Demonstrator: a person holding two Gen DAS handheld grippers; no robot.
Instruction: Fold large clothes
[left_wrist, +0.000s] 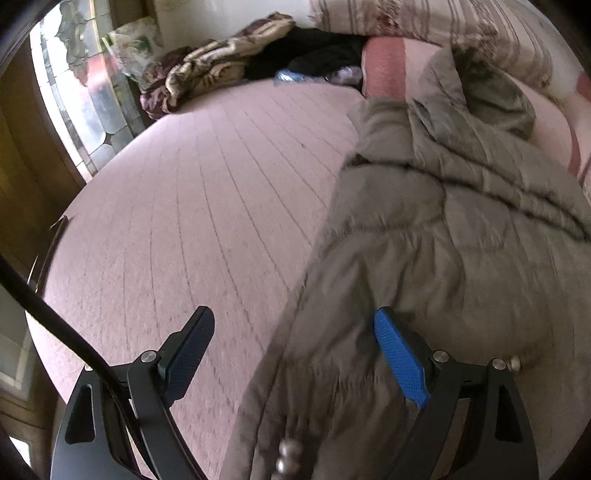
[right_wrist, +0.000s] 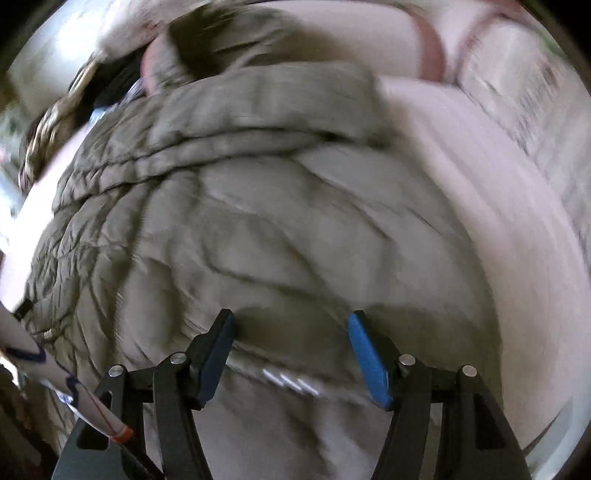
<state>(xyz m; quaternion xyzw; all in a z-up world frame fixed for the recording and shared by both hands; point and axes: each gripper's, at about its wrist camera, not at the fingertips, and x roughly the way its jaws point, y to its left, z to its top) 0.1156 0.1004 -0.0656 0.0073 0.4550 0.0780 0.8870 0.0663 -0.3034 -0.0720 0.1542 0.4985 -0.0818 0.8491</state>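
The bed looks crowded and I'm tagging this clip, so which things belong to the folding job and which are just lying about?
Belongs to the job:
- grey-green padded jacket, spread on the pink bedspread
- left gripper, open
- right gripper, open above the jacket

Just lying about:
- patterned blanket
- black garment
- striped pillow
- floral bag

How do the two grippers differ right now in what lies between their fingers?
The left gripper straddles the grey jacket's edge, one finger over bare pink bedspread, while the right gripper sits wholly over the jacket's body. The left view is fairly sharp; the right view is motion-blurred. Both are open, pads pressing on nothing, angled down toward the bed.
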